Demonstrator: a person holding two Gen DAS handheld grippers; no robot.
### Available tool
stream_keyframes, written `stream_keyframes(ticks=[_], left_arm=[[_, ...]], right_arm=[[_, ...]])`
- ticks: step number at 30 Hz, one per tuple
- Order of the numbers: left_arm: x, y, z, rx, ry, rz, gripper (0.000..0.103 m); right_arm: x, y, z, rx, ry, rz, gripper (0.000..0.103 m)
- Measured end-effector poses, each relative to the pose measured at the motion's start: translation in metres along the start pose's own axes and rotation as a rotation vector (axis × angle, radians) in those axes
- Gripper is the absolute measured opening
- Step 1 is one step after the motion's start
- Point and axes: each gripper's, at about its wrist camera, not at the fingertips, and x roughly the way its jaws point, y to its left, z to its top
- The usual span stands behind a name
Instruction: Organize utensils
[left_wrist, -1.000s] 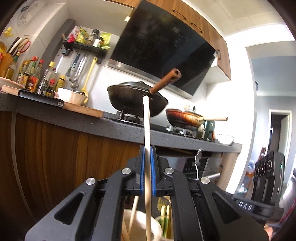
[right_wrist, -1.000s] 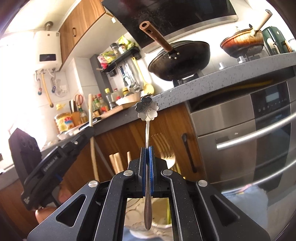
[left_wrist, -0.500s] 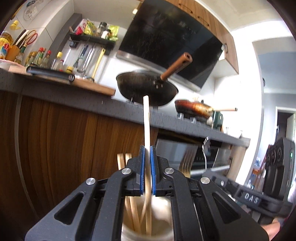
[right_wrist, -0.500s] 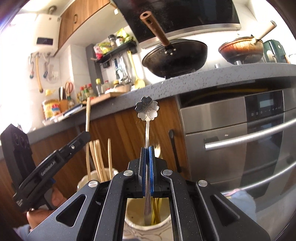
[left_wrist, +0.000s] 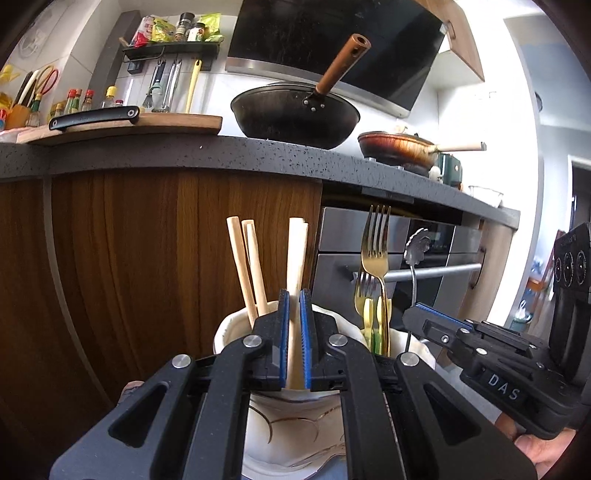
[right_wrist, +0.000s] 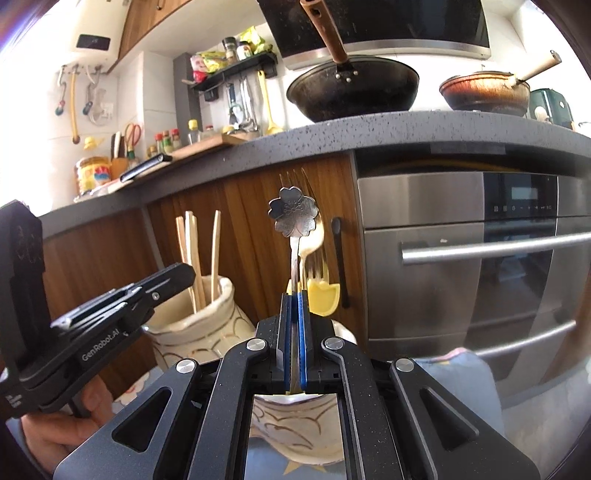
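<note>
My left gripper (left_wrist: 294, 295) is shut on a pale wooden chopstick (left_wrist: 296, 254) that stands upright in a cream ceramic holder (left_wrist: 236, 325) beside two other chopsticks (left_wrist: 247, 266). My right gripper (right_wrist: 294, 295) is shut on a silver spoon with a flower-shaped end (right_wrist: 293, 216), upright over a second cream holder (right_wrist: 295, 417). That holder has gold forks (left_wrist: 375, 251) and a yellow utensil (right_wrist: 323, 301) in it. The left gripper also shows in the right wrist view (right_wrist: 173, 277), over the chopstick holder (right_wrist: 207, 325).
A dark stone counter (left_wrist: 258, 155) runs above with a black wok (left_wrist: 295, 114), a brown pan (left_wrist: 399, 147) and a cutting board (left_wrist: 122, 125). Wooden cabinet fronts (left_wrist: 147, 258) and a steel oven (right_wrist: 480, 258) stand close behind the holders.
Both grippers have come down. The chopstick now sits deep in the left holder, and the spoon has sunk lower into the right holder among the forks.
</note>
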Motion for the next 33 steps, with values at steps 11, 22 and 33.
stream_keyframes(ticks=[11,22,33], left_arm=[[-0.001,-0.002,-0.001,0.014,0.016,0.013,0.007],[-0.024,0.006,-0.001,-0.011,-0.017,0.041,0.051],[-0.064,0.023,-0.023,-0.048,-0.036,0.105,0.092]], right_arm=[[0.01,0.0,-0.005,-0.01,0.046,-0.008,0.005],[-0.01,0.006,-0.007,-0.048,0.004,-0.018,0.021],[-0.037,0.004,-0.033,-0.053,0.017,-0.068,0.041]])
